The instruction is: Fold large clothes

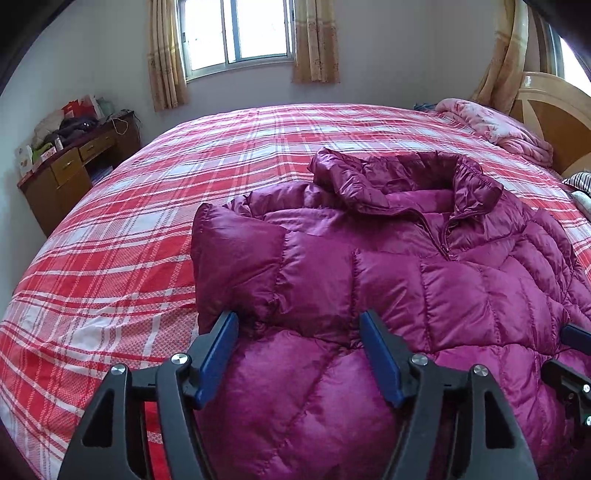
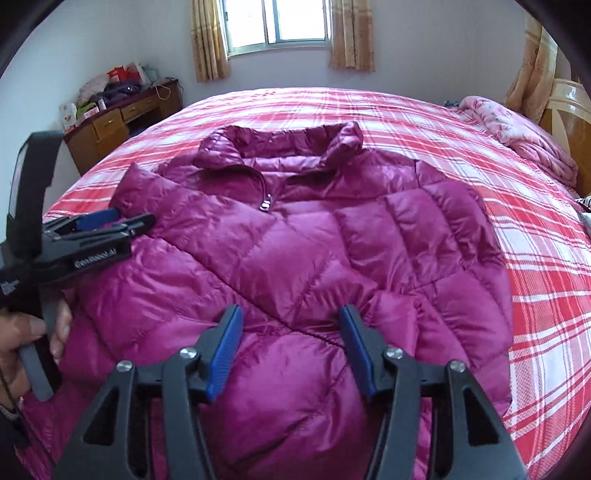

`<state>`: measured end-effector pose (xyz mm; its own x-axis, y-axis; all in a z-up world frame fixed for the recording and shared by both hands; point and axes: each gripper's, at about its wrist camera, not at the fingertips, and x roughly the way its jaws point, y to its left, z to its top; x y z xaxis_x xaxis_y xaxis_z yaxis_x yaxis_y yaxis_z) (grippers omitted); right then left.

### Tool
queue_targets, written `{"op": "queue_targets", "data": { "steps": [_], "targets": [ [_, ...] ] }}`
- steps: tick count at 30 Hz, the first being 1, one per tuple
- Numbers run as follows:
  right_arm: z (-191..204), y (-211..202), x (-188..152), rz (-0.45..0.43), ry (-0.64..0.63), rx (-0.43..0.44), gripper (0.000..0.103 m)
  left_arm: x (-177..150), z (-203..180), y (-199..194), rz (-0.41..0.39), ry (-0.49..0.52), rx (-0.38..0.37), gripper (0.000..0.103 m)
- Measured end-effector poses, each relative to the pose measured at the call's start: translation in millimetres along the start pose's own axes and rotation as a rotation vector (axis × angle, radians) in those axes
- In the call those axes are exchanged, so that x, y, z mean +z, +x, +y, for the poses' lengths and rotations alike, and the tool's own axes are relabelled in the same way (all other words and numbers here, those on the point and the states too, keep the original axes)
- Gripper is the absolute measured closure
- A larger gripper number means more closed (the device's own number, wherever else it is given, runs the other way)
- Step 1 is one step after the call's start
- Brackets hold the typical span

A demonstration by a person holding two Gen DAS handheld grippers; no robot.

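Observation:
A magenta quilted puffer jacket (image 2: 306, 236) lies front up on the plaid bed (image 2: 535, 258), with its collar (image 2: 280, 140) toward the window and the zip closed. Its sleeves lie folded in over the chest. My right gripper (image 2: 291, 314) stands open just above the lower front, pads apart and not pressing the puffy fabric below. In the left wrist view my left gripper (image 1: 299, 321) is open over the jacket's (image 1: 406, 280) left side near a folded sleeve. A hand (image 2: 22, 336) holds that left gripper (image 2: 129, 219). A right gripper finger (image 1: 576, 336) shows at the edge.
A pink crumpled blanket (image 2: 528, 136) lies by the wooden headboard (image 2: 569, 110) at the far right. A cluttered wooden desk (image 2: 118, 118) stands beyond the bed's left side, under a curtained window (image 2: 280, 26). Bare plaid sheet (image 1: 110, 236) spreads left of the jacket.

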<state>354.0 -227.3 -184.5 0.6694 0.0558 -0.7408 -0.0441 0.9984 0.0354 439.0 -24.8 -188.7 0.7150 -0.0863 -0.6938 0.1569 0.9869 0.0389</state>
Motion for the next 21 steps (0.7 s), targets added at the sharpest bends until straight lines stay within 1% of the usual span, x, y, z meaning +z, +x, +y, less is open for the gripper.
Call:
{"op": "queue_targets", "data": {
  "steps": [2,6,14,21],
  "targets": [
    [2,3,-5,0.002,-0.018,-0.011,0.046,0,-1,2,0.006,0.002,-0.002,0.032],
    [2,7,-9,0.019,-0.015,-0.017,0.046,-1,-1,7,0.024,0.008,-0.003,0.029],
    [7,11,-12,0.026,-0.038,-0.050,0.046,-2,2,15,0.056,-0.012,-0.023,0.025],
    [12,14,-12,0.033,-0.066,-0.087,0.045,-4,0,20,0.077,-0.003,-0.018,0.020]
  ]
}}
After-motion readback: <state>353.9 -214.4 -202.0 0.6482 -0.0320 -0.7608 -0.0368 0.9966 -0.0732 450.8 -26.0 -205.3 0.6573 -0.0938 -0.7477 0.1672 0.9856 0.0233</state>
